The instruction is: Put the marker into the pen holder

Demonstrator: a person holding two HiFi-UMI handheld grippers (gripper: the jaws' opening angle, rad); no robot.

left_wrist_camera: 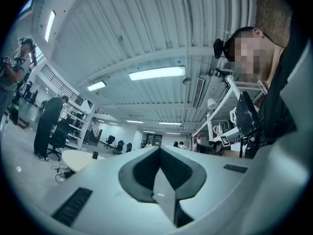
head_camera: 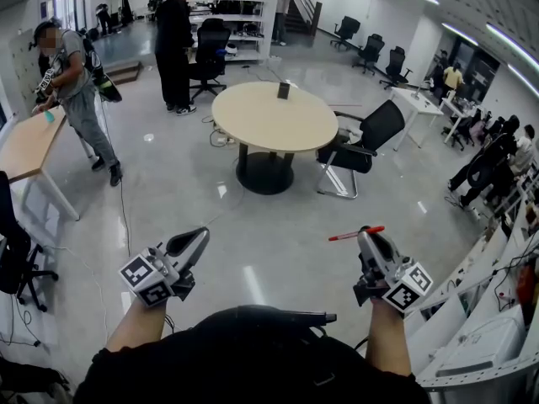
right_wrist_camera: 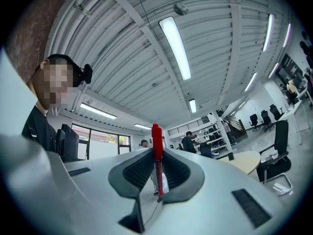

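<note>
at the bottom of the head view the person's forearms reach up into frame, one tool in each hand. the left tool (head_camera: 200,236), lower left, has its jaws pressed together with nothing between them; the left gripper view shows the dark pads (left_wrist_camera: 142,168) meeting at the tip. the right tool (head_camera: 368,236), lower right, is clenched on the marker (head_camera: 356,234), a red one that lies crosswise at the jaw tips and sticks out toward the frame's left. in the right gripper view the marker (right_wrist_camera: 156,153) stands upright between the ribbed pads (right_wrist_camera: 139,170), its red end rising above them.

beyond both tools lies glossy grey floor (head_camera: 253,225). further up, at centre, is a round beige counter (head_camera: 274,120) with a small dark container (head_camera: 284,90) on its far side. a black chair (head_camera: 364,146) stands just right of it. at the upper left a person (head_camera: 76,82) leans over a wooden counter (head_camera: 29,146), and another person (head_camera: 174,40) stands near the top centre.
</note>
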